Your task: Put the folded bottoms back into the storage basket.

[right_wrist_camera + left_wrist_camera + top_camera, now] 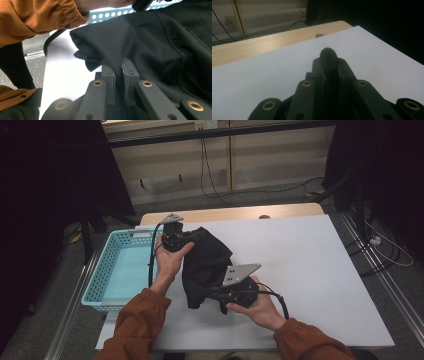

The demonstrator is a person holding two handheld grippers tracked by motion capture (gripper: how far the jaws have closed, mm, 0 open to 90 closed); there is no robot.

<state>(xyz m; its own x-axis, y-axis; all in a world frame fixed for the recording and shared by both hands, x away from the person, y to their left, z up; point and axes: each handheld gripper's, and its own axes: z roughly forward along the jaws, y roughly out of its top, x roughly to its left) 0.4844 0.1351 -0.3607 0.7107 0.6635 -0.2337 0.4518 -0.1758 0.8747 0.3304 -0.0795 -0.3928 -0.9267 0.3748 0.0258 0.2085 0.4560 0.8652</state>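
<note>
Desk (310, 270) carries a white top sheet; a strip of bare wood shows along the far edge. A light blue perforated basket (122, 270) sits at the desk's left edge, just beside the left hand (170, 260); its inside looks bare. Cables run over the floor behind the desk, and black drapes close off both sides. A black garment (205, 262), soft knit with a stitched seam, hangs bunched between the two grippers, above the left-centre part of the desk; whether its lowest fold touches the sheet cannot be told. Left gripper (192, 236) is held at the garment's upper left corner, with its grey three-cornered plate uppermost. In the left gripper view its jaws stand pressed together on a narrow fold of black cloth (328, 56) that pokes out past the tips, with white desk sheet (262, 75) beyond. Right gripper (220, 295) is at the garment's lower edge, nearer the person, held by the right hand (255, 305). In the right gripper view its jaws pinch a pulled-up ridge of the garment (155, 40), cloth rising taut from between them. An orange sleeve (37, 15) crosses the upper left of that view, with basket wall (110, 15) visible behind it.
</note>
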